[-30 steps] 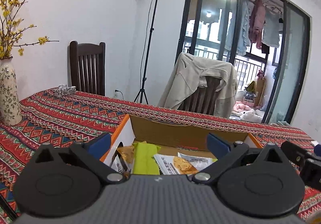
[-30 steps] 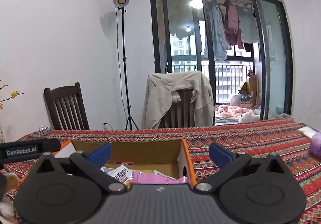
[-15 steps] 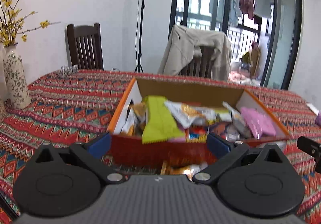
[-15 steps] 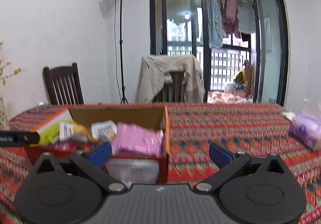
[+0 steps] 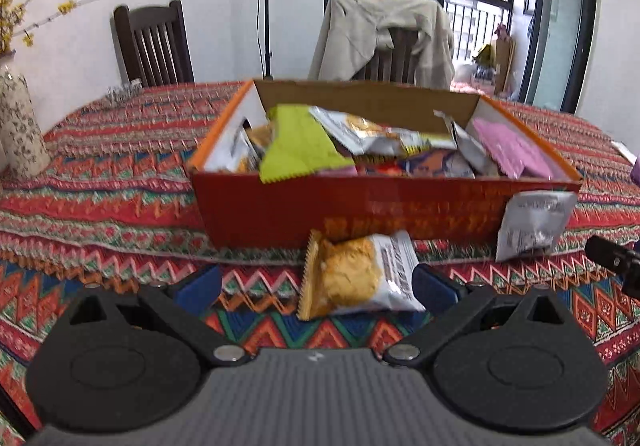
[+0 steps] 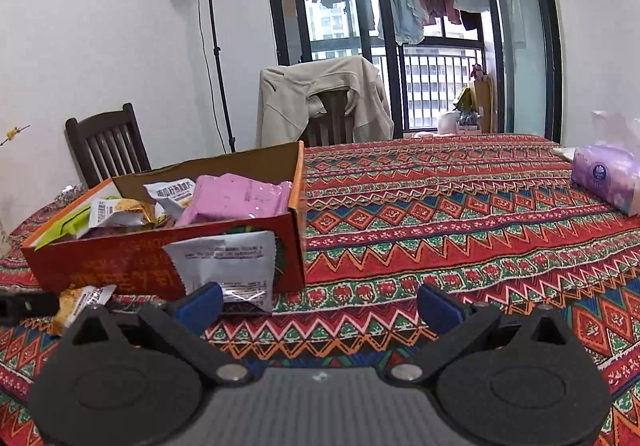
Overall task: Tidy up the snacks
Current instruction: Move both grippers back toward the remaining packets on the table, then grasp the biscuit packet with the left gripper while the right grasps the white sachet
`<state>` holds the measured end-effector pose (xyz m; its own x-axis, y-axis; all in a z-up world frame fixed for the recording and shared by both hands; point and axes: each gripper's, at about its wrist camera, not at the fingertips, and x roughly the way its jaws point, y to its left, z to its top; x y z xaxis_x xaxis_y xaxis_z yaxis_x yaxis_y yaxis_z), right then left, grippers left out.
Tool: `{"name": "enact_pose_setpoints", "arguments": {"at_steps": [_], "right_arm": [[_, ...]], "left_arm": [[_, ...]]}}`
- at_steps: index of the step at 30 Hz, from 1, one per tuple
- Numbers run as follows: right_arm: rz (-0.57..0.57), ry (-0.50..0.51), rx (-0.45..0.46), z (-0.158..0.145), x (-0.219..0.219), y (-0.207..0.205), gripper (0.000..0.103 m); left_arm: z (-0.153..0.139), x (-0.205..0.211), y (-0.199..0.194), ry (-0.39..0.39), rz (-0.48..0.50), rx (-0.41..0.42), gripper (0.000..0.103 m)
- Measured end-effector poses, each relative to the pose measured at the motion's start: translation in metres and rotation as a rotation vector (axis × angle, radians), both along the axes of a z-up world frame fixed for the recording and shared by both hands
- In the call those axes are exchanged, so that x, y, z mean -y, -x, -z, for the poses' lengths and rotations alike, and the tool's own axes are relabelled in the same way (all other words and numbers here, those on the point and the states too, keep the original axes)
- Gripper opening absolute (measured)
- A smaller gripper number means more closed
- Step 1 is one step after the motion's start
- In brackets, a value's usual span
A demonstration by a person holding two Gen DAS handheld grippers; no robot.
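- The left tool (image 5: 316,282) has its fingers spread wide apart, holding nothing, and hangs low over the tabletop (image 5: 120,182).
- The yellow-and-white snack packet (image 5: 356,278) lies flat straight ahead of the left tool, between its two fingers and nearer the right one; its right edge looks to be touching or just beside that finger, though I cannot tell which.
- Its long axis runs roughly across the opening, so by my reading a short push forward would bring it between the fingers.
- Just beyond it stands the red snack box (image 5: 360,206), already full of packets.
- The right tool (image 6: 320,306) is likewise wide apart and empty; the silver packet (image 6: 228,262) leans upright against the box front, ahead and to the left, just past its left finger.
- So the left tool is nearer the yellow-and-white packet, the right tool nearer the silver one.
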<state>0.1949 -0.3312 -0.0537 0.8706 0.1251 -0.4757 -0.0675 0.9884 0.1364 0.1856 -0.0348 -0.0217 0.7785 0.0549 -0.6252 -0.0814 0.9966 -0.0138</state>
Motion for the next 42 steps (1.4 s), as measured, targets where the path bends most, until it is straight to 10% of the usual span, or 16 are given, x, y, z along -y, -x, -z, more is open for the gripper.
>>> {"name": "enact_pose_setpoints", "arguments": {"at_steps": [19, 26, 42], "right_arm": [[0.008, -0.067, -0.053, 0.005, 0.012, -0.008, 0.103], [0.011, -0.072, -0.044, 0.003, 0.013, -0.007, 0.103], [-0.002, -0.063, 0.007, -0.001, 0.009, -0.002, 0.103]], "left_arm": [[0.027, 0.021, -0.043, -0.01, -0.049, -0.104, 0.099], [0.019, 0.022, -0.031, 0.003, 0.001, -0.054, 0.064], [-0.01, -0.002, 0.008, -0.064, 0.017, 0.113, 0.062]]}}
